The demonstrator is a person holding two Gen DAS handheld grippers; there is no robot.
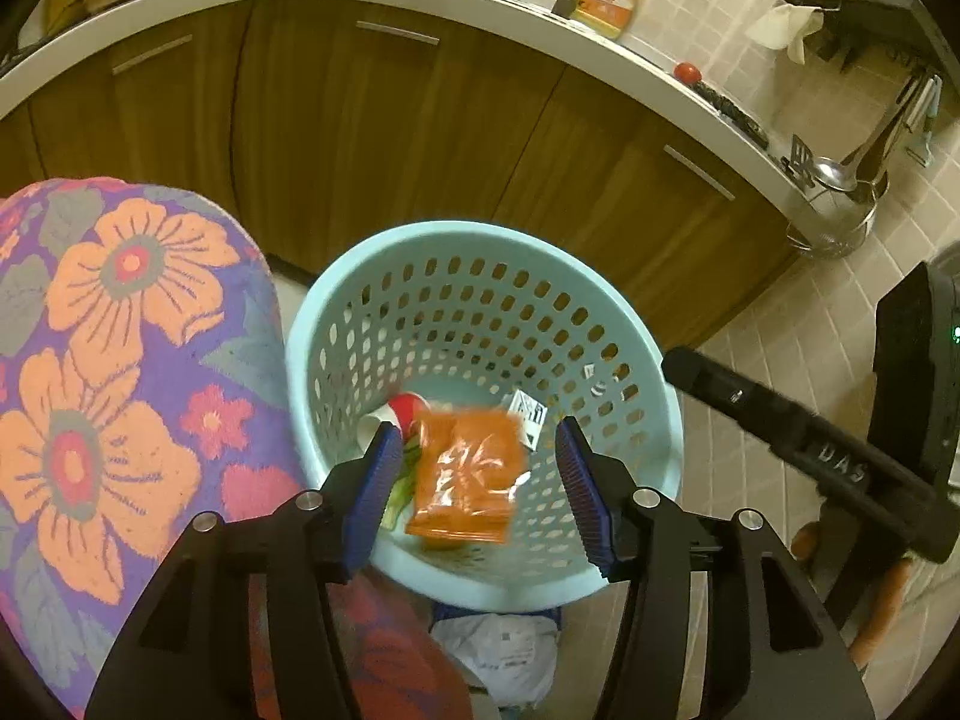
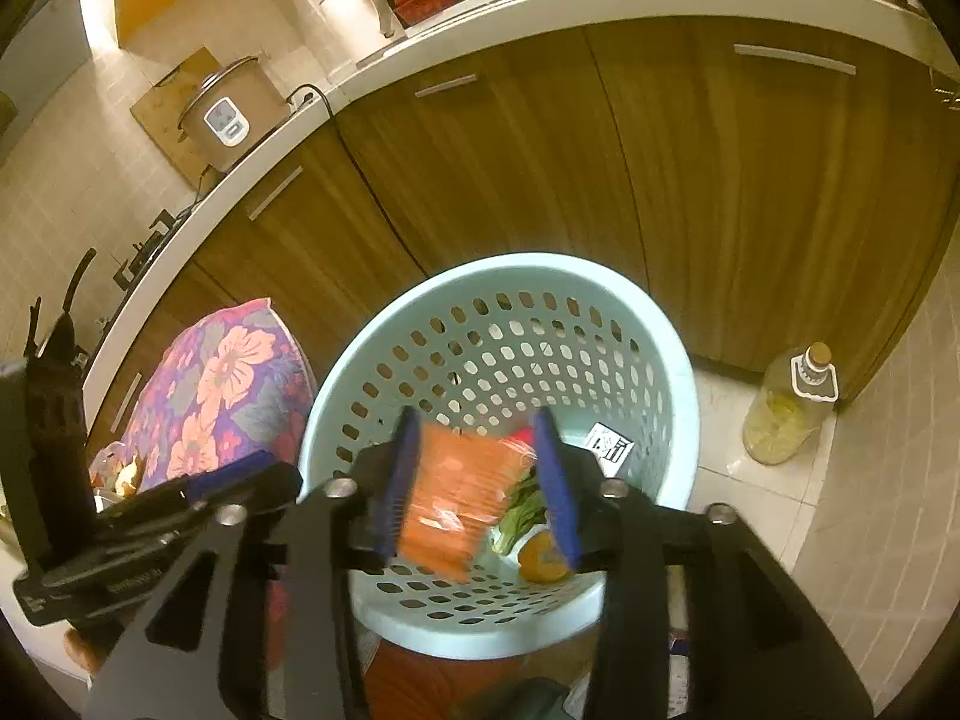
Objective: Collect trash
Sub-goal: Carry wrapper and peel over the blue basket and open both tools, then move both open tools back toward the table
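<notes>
A pale blue perforated plastic basket (image 1: 480,324) is seen from above on the kitchen floor, just in front of brown wooden cabinet doors (image 1: 420,138), and it serves here as the trash bin. Both grippers are held over its open mouth and are pointed steeply down into it. An orange plastic packet (image 1: 465,474) is blurred in both views, inside the basket's rim and above the basket's bottom; it is judged to be loose and falling rather than held. In the left wrist view the left gripper (image 1: 480,480) is shown with its blue pads spread wider than the packet, a clear gap left on each side. In the right wrist view the right gripper (image 2: 480,480) is likewise parted: the packet is framed between its pads, with a gap visible at the right pad and its edge lying close against the left pad, where contact cannot be ruled out. The packet's long axis runs roughly from the basket's far wall toward its near rim, along the pointing line of both grippers. It lies directly below and ahead of both; the right gripper is judged nearer. On the basket's bottom, green leafy scraps (image 2: 522,516), a red-and-white wrapper (image 1: 408,411) and a white printed label (image 2: 609,447) are seen. A flowered cushion (image 1: 120,372) is pressed against the basket's left side.
</notes>
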